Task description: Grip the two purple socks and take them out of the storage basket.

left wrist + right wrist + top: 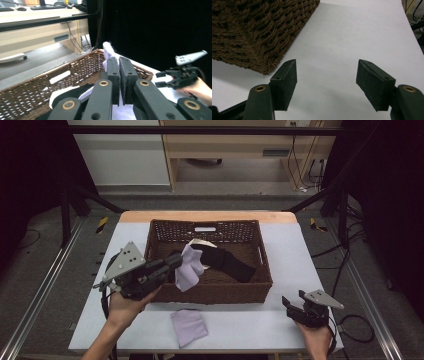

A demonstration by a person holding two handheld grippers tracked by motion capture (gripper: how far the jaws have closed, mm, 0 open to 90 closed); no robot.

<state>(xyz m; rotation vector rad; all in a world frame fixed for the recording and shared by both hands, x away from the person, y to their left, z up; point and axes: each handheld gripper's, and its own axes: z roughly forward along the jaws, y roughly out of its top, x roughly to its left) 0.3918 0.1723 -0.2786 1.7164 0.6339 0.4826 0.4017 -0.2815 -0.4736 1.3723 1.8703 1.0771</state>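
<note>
The left gripper (176, 261), jaws clamped on a pale lilac cloth (189, 266), holds it over the near left part of the brown woven wicker basket (215, 293). The thin pinch could slip, dropping the cloth across the rim. The right gripper (292, 301) rests open on the white table (300, 255), near right.

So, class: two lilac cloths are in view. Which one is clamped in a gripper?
The lilac cloth over the basket, pinched in the shut left gripper and hanging above the wicker basket. The other lilac cloth lies flat on the table, untouched.
</note>
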